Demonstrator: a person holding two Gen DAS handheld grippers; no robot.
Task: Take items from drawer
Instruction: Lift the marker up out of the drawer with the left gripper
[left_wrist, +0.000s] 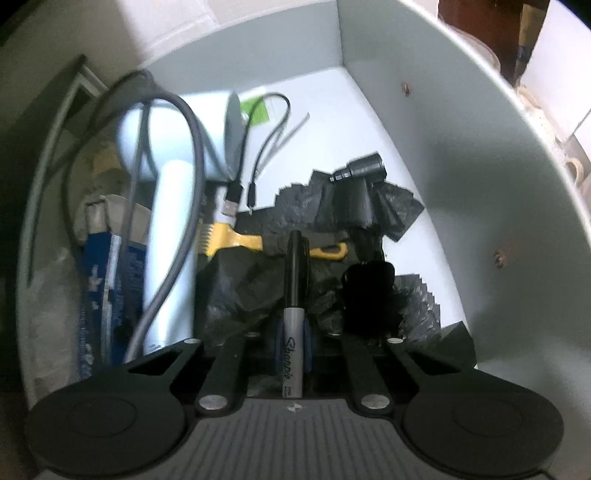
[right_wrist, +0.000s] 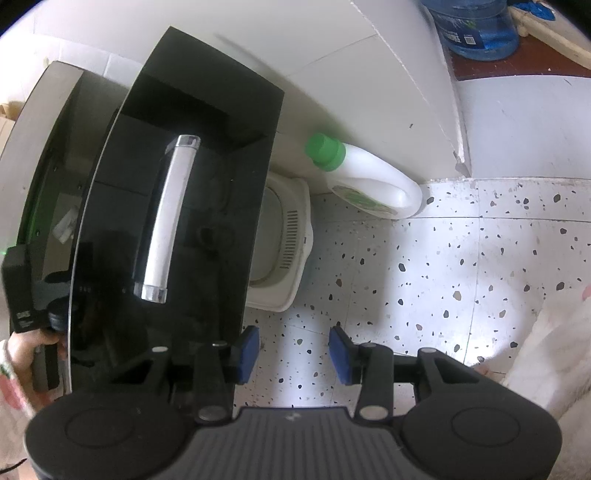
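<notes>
In the left wrist view my left gripper (left_wrist: 292, 341) is shut on a black Sharpie marker (left_wrist: 294, 295), held upright between the blue pads above the open white drawer (left_wrist: 424, 155). Inside the drawer lie black plastic bags (left_wrist: 354, 210), a white hair dryer (left_wrist: 173, 177) with a grey cord (left_wrist: 192, 147), a yellow brush (left_wrist: 236, 240), a black USB cable (left_wrist: 255, 155) and a small black cylinder (left_wrist: 364, 170). In the right wrist view my right gripper (right_wrist: 293, 350) is open and empty beside the drawer's glossy black front (right_wrist: 207, 155) with its chrome handle (right_wrist: 168, 218).
A blue box (left_wrist: 107, 288) sits at the drawer's left side. Outside, a white detergent bottle with a green cap (right_wrist: 362, 177) leans on the wall over the speckled floor (right_wrist: 424, 266). A white appliance (right_wrist: 284, 243) stands below the drawer front. A blue water jug (right_wrist: 472, 26) is at top right.
</notes>
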